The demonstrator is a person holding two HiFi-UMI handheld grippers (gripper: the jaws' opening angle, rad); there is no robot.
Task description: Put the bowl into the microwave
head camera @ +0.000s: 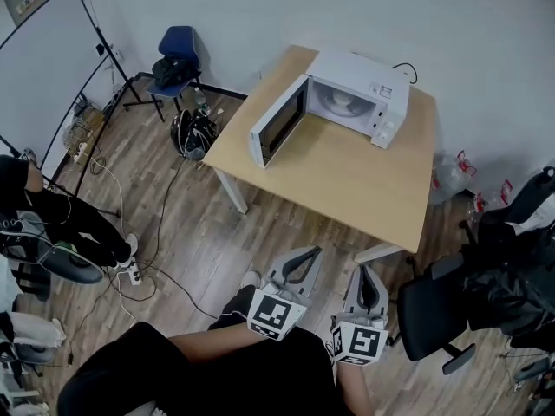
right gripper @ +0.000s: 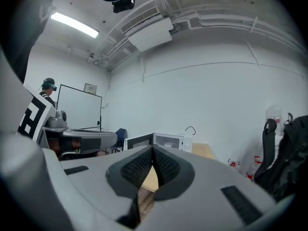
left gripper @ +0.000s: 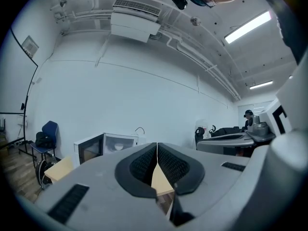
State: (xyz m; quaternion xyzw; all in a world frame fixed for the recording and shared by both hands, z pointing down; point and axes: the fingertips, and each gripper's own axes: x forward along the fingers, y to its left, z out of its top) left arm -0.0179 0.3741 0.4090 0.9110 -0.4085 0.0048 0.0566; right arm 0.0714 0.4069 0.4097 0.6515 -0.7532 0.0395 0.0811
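A white microwave (head camera: 355,98) stands at the far end of the wooden table (head camera: 347,180), its door (head camera: 277,121) swung open to the left. A pale bowl (head camera: 341,100) sits inside its cavity. Both grippers are held low near my lap, well short of the table. My left gripper (head camera: 315,251) and right gripper (head camera: 361,269) have their jaws pressed together with nothing between them. From the left gripper view the shut gripper (left gripper: 157,146) points toward the microwave (left gripper: 103,147), with the bowl (left gripper: 119,147) visible inside. The right gripper (right gripper: 152,149) faces the microwave (right gripper: 166,141) too.
A black office chair (head camera: 434,310) stands at the table's near right corner, beside dark bags (head camera: 512,267). A blue chair (head camera: 178,55) and a backpack (head camera: 192,133) are left of the table. A whiteboard (head camera: 43,68), floor cables (head camera: 147,276) and a seated person (head camera: 52,224) are at the left.
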